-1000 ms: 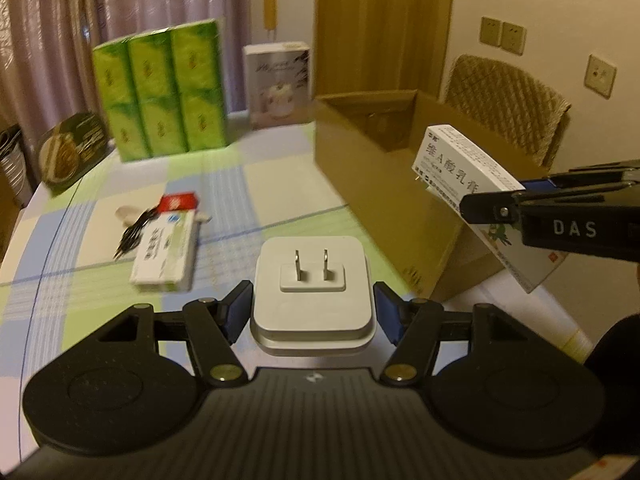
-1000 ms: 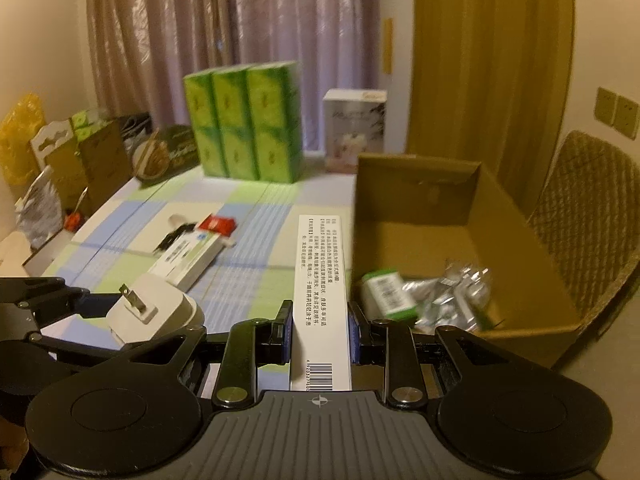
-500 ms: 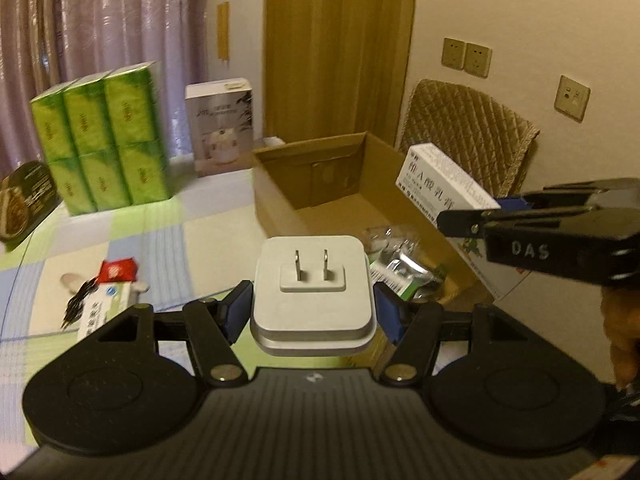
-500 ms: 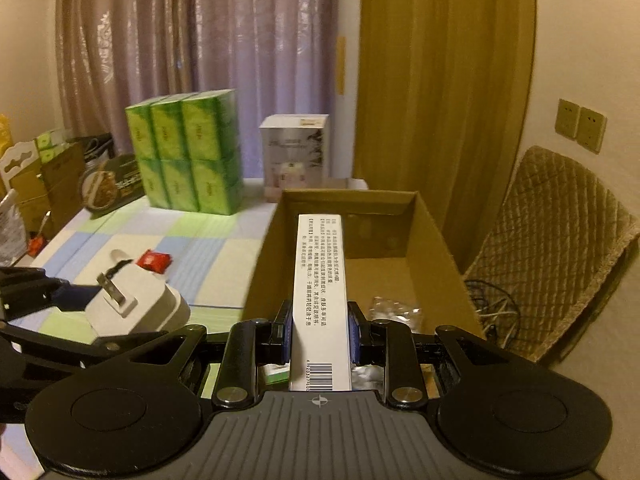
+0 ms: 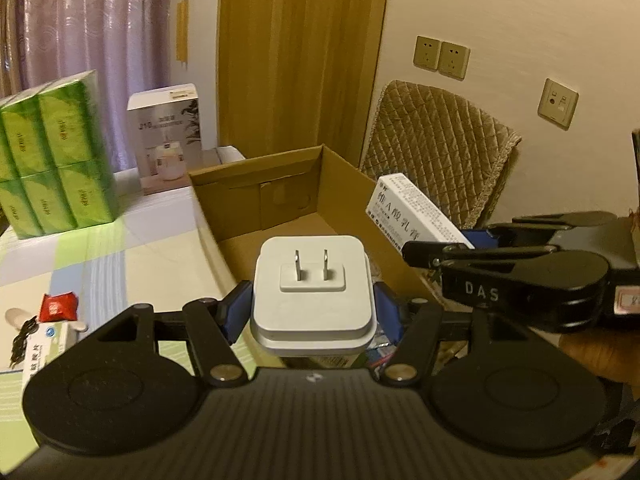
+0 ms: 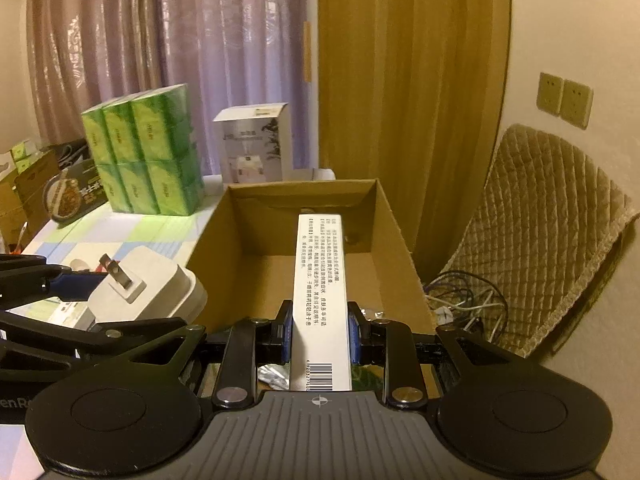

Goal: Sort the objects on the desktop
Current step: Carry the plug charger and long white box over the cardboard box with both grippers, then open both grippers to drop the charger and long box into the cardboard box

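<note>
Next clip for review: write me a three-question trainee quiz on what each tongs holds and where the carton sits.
1. True or false: the left tongs grip a white square plug adapter.
2. The right tongs hold: A) a red sachet, B) a long white printed medicine box, C) a green tissue pack.
3. Fill in: both held items hover over or near the open brown ___ box.

Key: 1 true; 2 B; 3 cardboard.
</note>
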Motion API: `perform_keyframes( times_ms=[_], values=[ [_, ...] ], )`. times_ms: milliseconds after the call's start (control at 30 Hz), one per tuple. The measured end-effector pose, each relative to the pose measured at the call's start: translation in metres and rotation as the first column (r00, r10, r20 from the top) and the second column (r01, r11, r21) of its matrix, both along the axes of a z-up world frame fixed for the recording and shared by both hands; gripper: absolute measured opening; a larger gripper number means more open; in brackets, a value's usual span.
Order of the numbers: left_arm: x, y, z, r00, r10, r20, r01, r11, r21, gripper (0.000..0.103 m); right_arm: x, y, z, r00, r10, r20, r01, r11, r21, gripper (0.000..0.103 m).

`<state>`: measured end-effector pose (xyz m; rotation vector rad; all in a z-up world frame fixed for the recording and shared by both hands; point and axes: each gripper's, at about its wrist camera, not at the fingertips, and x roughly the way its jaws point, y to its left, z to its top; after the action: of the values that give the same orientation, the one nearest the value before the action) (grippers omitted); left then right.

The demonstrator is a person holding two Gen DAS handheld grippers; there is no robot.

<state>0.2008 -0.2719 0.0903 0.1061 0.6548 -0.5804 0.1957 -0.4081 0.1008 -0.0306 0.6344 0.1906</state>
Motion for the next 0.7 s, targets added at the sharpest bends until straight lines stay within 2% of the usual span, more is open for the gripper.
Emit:
perform_keyframes(
  times_ms=[600,633,700],
  values=[
    [0.04,-0.023,-0.013,0.999,0.015,-0.036,-0.016,1.0,-0.027,0.06,0.022,-0.023,-0.015,0.998,-0.043,-0.037,0.044,0.999,0.031,0.023],
    [0.041,-0.022,-0.014,0.999,0.02,-0.034,-0.021,0.999,-0.034,0.061,0.022,-0.023,-0.015,0.998,-0.043,-0.039,0.044,0.999,0.031,0.023],
    [0.044,-0.02,-0.015,0.999,0.031,-0.038,-0.032,0.999,-0.037,0.07,0.022,-0.023,-0.016,0.998,-0.044,-0.042,0.046,0.998,0.032,0.023]
  ],
)
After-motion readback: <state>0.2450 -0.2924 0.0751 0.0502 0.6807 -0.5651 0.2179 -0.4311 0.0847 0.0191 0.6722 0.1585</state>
